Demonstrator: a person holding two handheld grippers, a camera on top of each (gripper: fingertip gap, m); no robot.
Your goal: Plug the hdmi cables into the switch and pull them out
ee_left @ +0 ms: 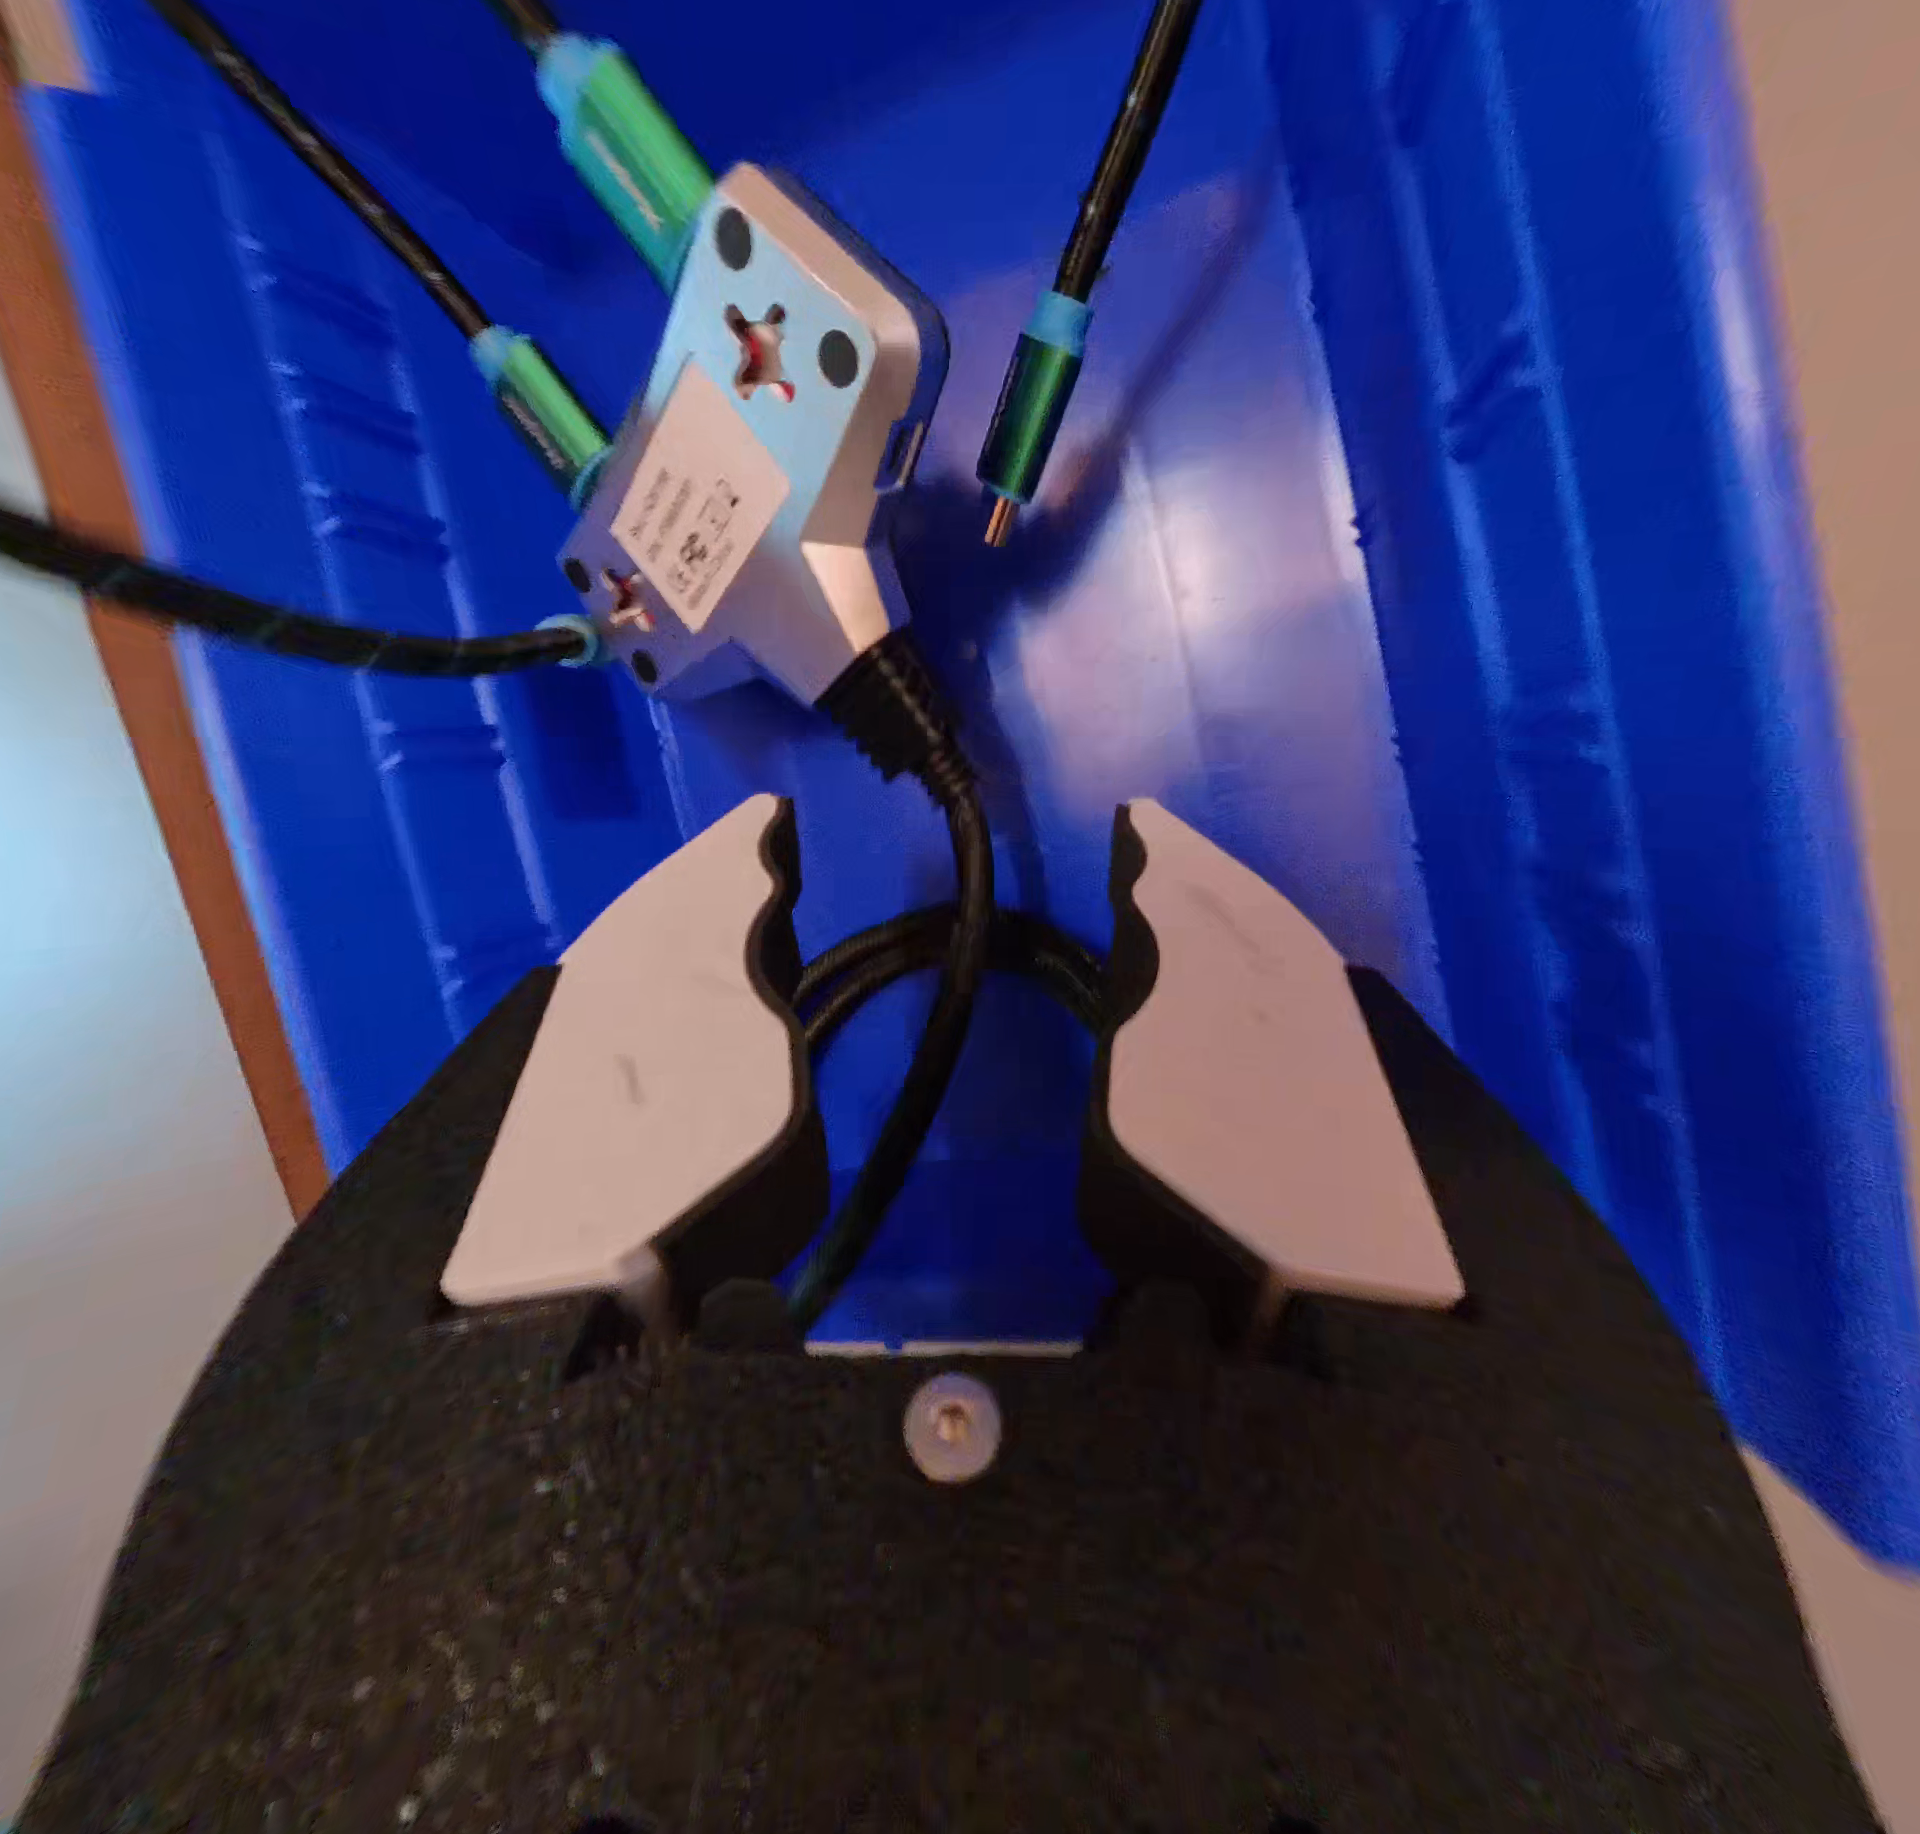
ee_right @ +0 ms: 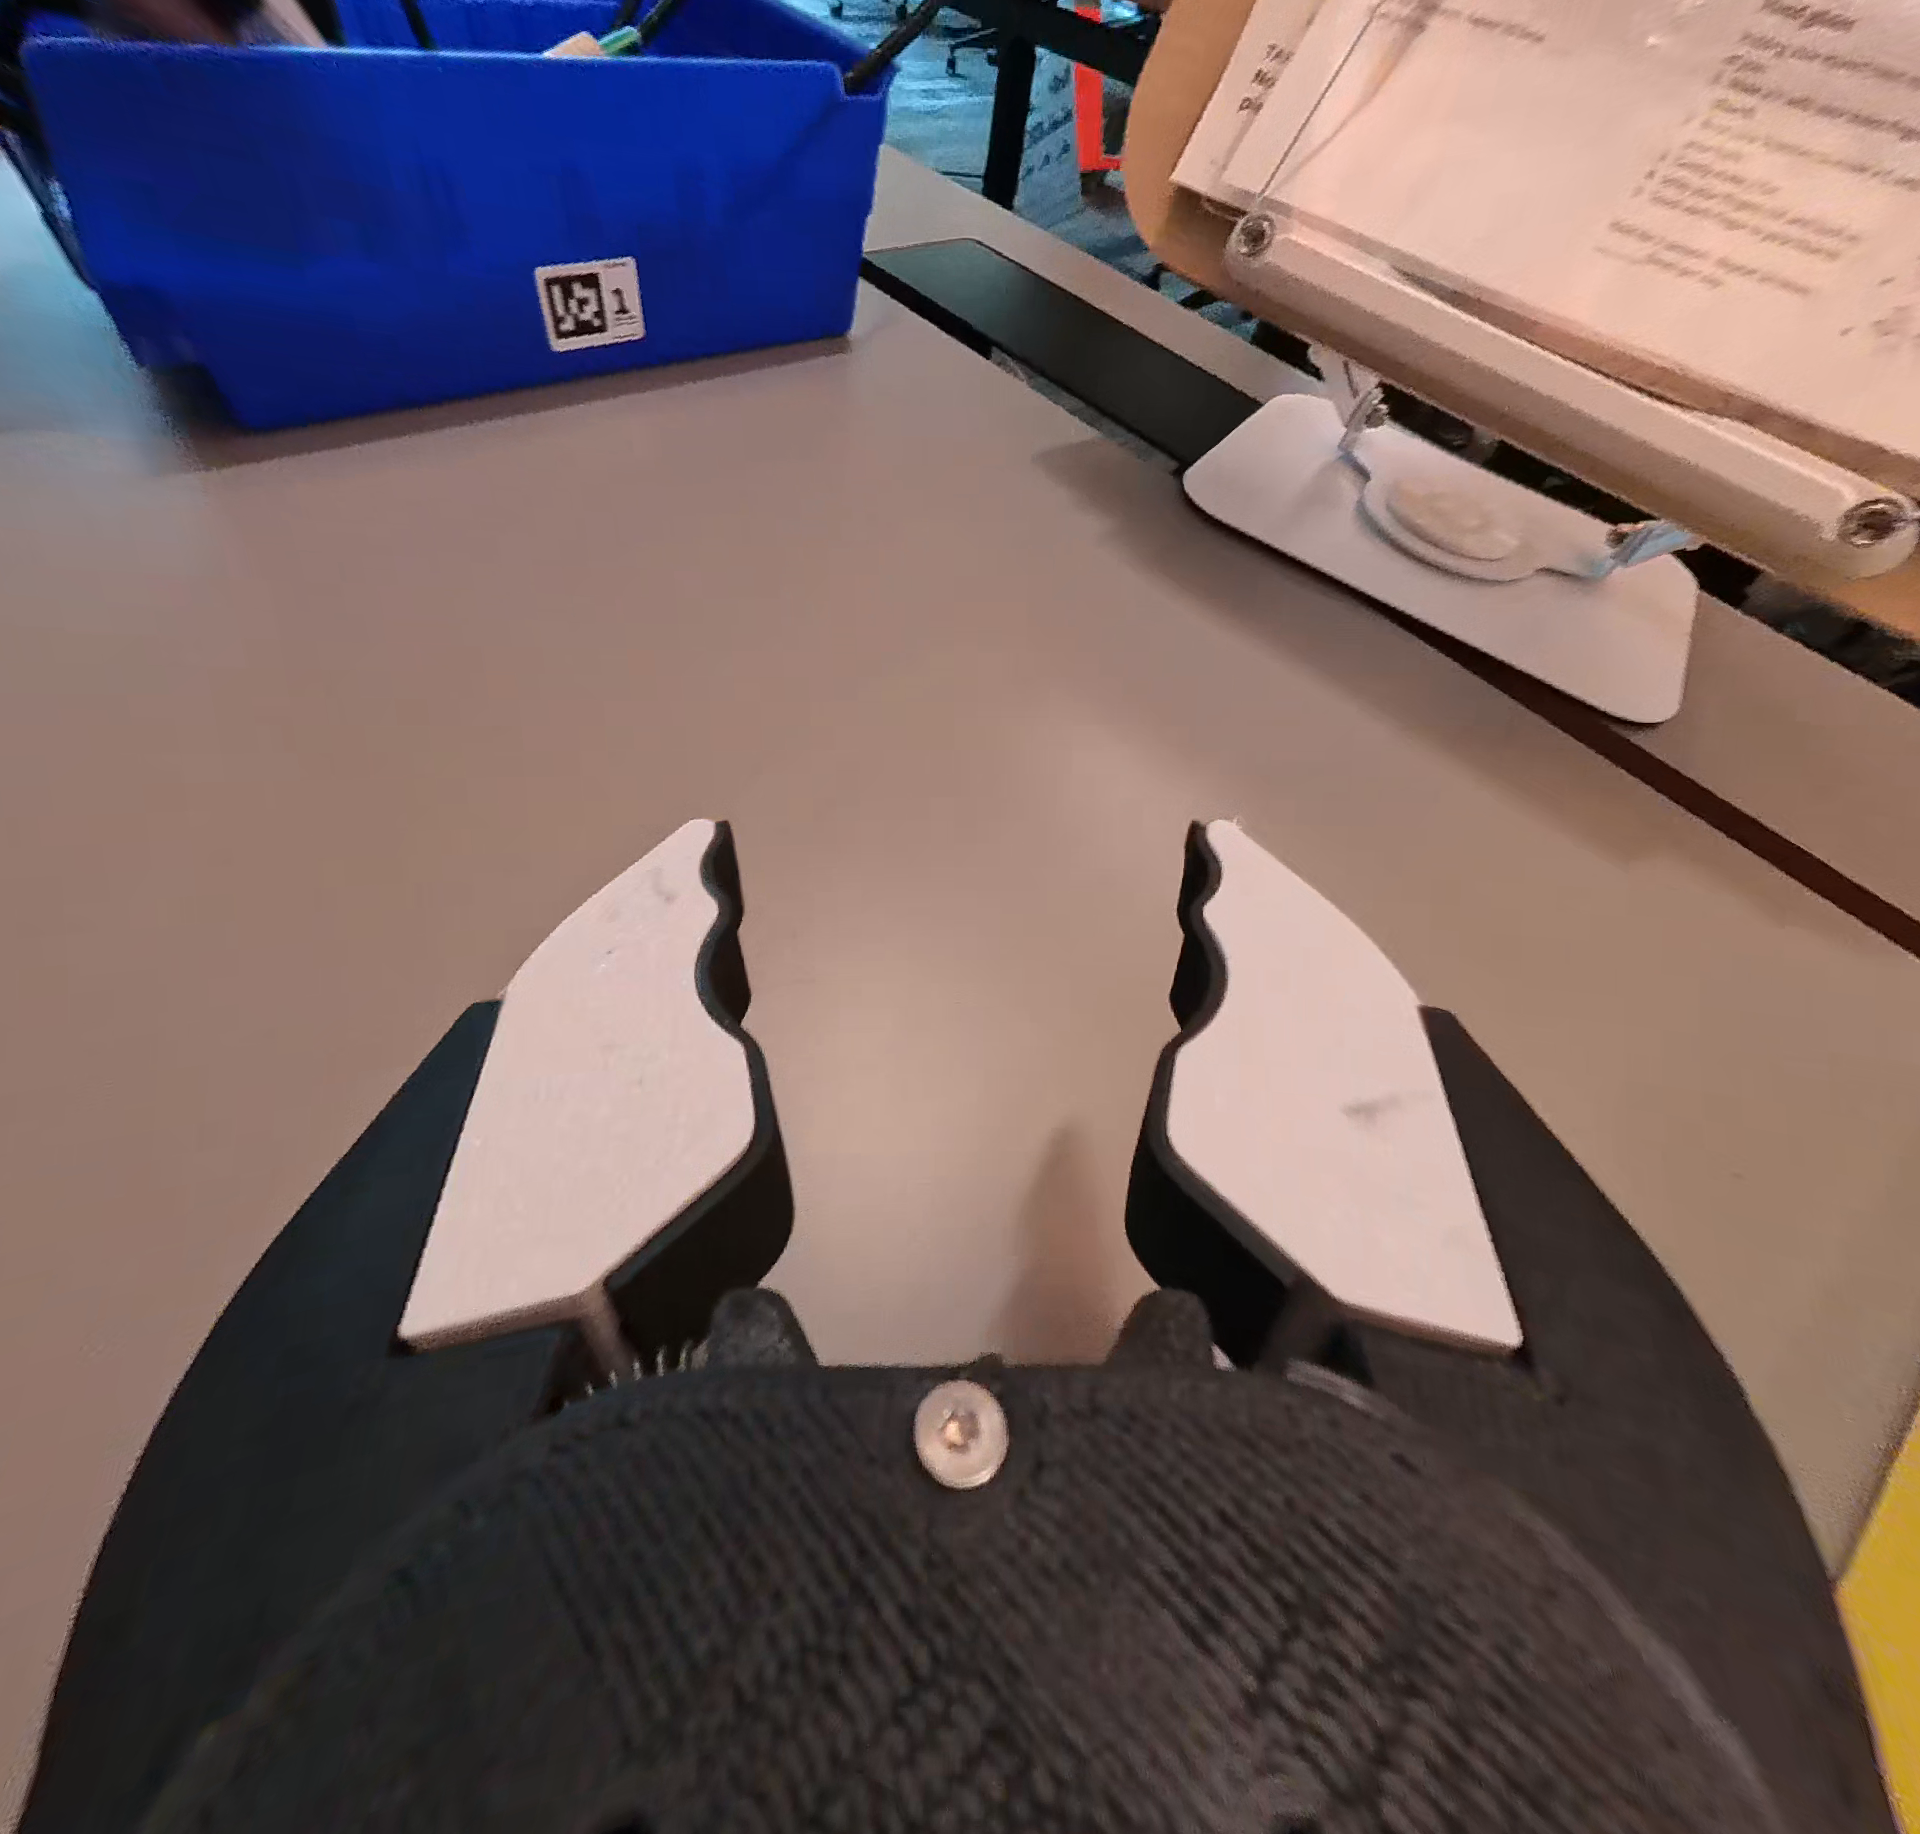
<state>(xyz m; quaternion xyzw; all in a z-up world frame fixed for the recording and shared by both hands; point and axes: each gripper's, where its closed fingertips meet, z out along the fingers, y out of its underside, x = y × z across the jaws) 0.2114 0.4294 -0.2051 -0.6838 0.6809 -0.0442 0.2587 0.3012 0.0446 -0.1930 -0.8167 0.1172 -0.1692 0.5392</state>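
Left hand-held gripper [ee_left: 951,818] inside blue bin [ee_left: 1507,641], walls close on both sides, fingers apart with nothing clamped; the switch's own black cable [ee_left: 961,849] runs between them, contact unclear. Silver switch [ee_left: 758,434] lies just ahead on the bin floor, underside up, two green-ended hdmi cables [ee_left: 623,163] and a third black one plugged into its left side; one loose green plug [ee_left: 1023,423] lies just right, apart from it. Right hand-held gripper [ee_right: 961,839] wide open, empty, over bare grey table [ee_right: 520,693], plenty of room. The bin sits far left ahead, marker sticker [ee_right: 589,304] on its wall; tilted document stand [ee_right: 1507,330] on the right near the table edge.
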